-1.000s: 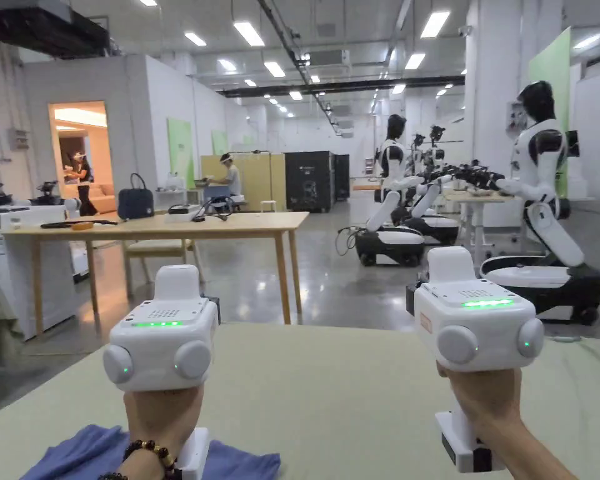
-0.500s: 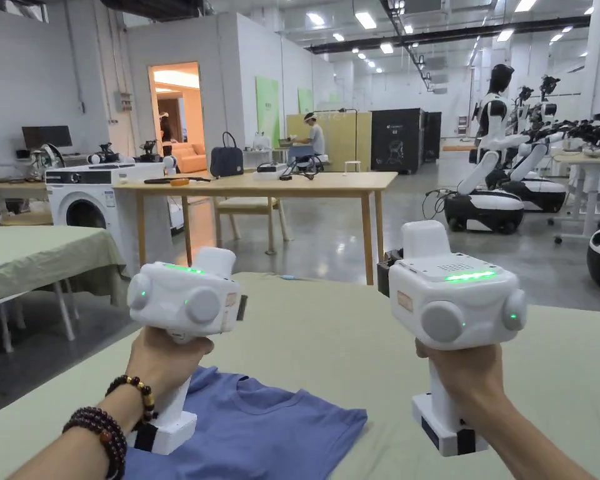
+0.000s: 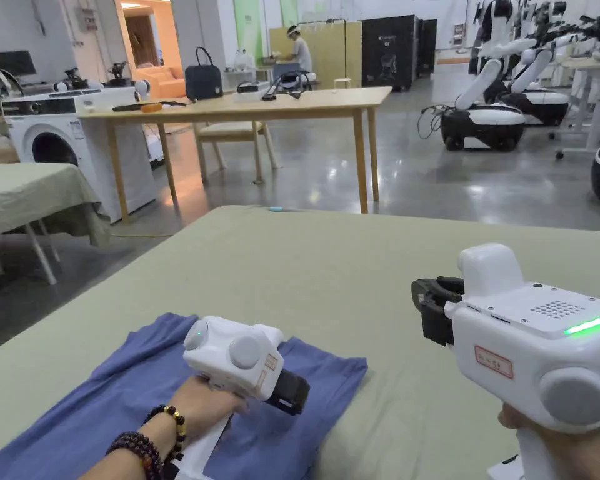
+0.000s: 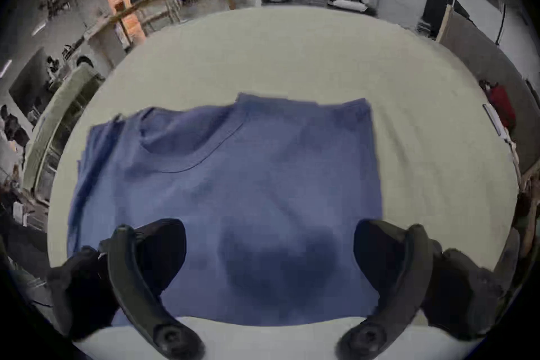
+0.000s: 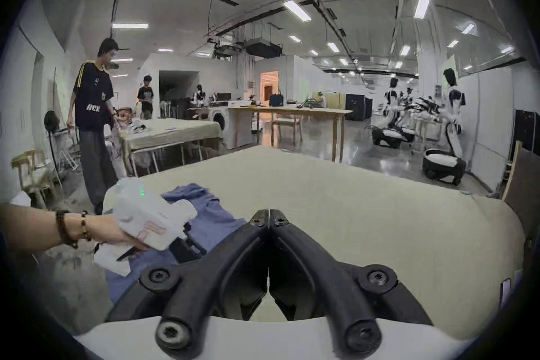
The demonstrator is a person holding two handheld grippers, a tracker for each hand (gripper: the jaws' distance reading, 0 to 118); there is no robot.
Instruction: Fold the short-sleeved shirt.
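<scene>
A blue short-sleeved shirt [image 3: 105, 400] lies spread on the green-covered table [image 3: 330, 262], near its front left corner. Its neckline [image 4: 187, 159] points toward the far side. My left gripper [image 3: 289, 392] hovers just over the shirt's right part and tilts down at it. In the left gripper view its jaws stand wide open [image 4: 268, 237] with the blue cloth [image 4: 248, 176] beneath and nothing between them. My right gripper [image 3: 431, 300] is held above bare table to the right of the shirt. Its jaws are shut together [image 5: 269, 216] on nothing. The right gripper view catches the left gripper [image 5: 187, 246] over the shirt [image 5: 213, 220].
Beyond the table's far edge stand a wooden table [image 3: 242, 106], a washing machine [image 3: 61, 137] and another green-covered table [image 3: 24, 187] at the left. Wheeled robots [image 3: 499, 119] are parked at the back right. A person [image 5: 93, 118] stands off to the left.
The head camera has tipped down toward the table. My left gripper has dropped from an upright hold to just over the shirt, tilted forward. The right gripper stays raised.
</scene>
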